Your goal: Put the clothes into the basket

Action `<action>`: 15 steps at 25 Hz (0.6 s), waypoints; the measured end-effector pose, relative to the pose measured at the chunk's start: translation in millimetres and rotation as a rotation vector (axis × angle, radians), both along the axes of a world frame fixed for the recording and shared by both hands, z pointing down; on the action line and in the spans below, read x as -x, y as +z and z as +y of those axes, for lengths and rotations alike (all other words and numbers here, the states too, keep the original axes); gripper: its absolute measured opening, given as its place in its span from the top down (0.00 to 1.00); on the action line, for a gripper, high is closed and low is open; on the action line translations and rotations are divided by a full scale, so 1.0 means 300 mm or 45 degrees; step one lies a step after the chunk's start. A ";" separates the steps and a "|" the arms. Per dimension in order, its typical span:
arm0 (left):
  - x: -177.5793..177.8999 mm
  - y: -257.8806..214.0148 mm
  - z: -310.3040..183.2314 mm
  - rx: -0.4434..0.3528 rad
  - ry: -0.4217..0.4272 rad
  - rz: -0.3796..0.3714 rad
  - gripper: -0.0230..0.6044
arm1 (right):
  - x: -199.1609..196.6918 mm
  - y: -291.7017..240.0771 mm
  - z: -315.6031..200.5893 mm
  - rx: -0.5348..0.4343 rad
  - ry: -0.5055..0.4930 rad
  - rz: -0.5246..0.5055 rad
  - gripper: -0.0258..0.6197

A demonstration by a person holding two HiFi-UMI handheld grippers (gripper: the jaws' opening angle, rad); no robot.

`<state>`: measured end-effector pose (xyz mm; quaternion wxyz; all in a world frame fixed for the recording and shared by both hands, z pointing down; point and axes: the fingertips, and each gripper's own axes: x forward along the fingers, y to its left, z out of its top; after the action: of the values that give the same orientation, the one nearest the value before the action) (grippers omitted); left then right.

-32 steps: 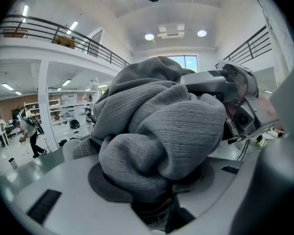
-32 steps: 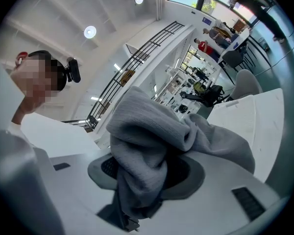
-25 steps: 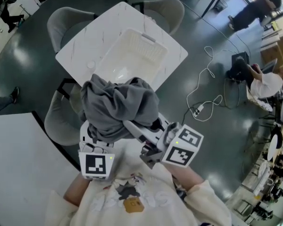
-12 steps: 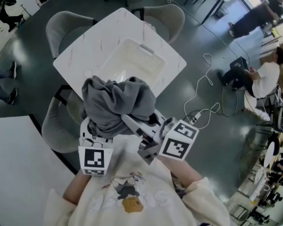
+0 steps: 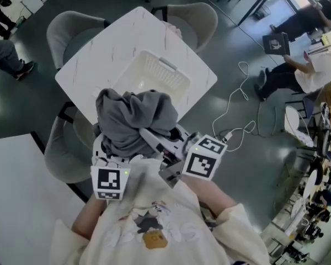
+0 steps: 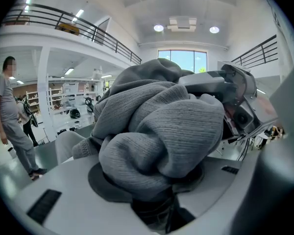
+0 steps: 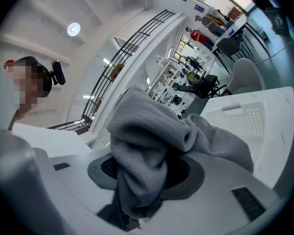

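A bunched grey knitted garment hangs in the air between both grippers, over the near edge of the white table. My left gripper is shut on its left part; the cloth fills that gripper's view and hides the jaws. My right gripper is shut on the right part, where folds drape over its jaws. The white perforated basket stands on the table just beyond the garment and shows again as a basket at the right of the right gripper view.
Grey chairs stand round the table, one below my left side. A white cable lies on the dark floor at the right. People sit at the far right. Another white tabletop lies at lower left.
Both grippers have carried the garment forward toward the basket; the cloth now covers the basket's near rim in the head view. The grip on it is unchanged.
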<state>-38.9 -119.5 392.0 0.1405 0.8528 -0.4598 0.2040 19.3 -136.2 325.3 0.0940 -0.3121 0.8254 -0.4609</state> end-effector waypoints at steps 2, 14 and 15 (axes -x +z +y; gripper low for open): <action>-0.010 0.027 -0.023 0.010 0.000 0.003 0.68 | -0.010 0.028 -0.025 0.020 -0.001 0.004 0.67; -0.081 0.058 -0.183 0.036 -0.010 -0.020 0.68 | -0.092 0.074 -0.187 0.076 0.031 -0.029 0.67; -0.088 0.058 -0.201 0.033 -0.013 -0.015 0.68 | -0.100 0.073 -0.204 0.080 0.038 -0.030 0.67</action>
<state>-12.4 -179.7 409.3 0.1497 0.8474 -0.4623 0.2141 49.2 -197.4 347.3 0.1007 -0.3216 0.8047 -0.4887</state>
